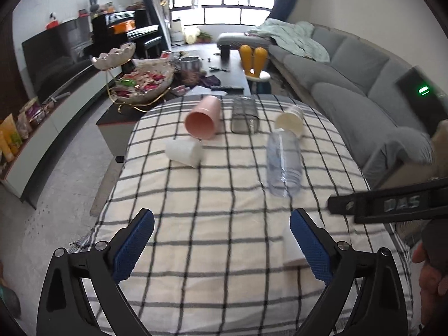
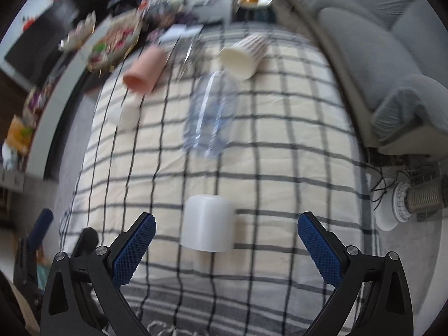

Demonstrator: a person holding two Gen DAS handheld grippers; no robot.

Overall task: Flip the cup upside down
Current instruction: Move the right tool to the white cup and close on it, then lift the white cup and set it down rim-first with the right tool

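Note:
A white translucent cup point(image 2: 207, 223) stands mouth-down on the checked cloth, just ahead of my right gripper point(image 2: 226, 231), which is open and empty around it without touching. In the left wrist view this cup point(image 1: 291, 247) shows partly behind the right finger. My left gripper point(image 1: 222, 228) is open and empty above the cloth. Further back lie a pink cup point(image 1: 202, 117) on its side, a white cup point(image 1: 184, 151) on its side, a cream ribbed cup point(image 1: 289, 120) on its side, a clear glass point(image 1: 245, 119) and a clear plastic bottle point(image 1: 283, 162).
The checked cloth point(image 1: 224, 196) covers a small table. A grey sofa point(image 1: 364, 84) runs along the right. A dark coffee table with snack bowls point(image 1: 142, 81) stands behind. A fan heater point(image 2: 414, 198) sits on the floor at the right.

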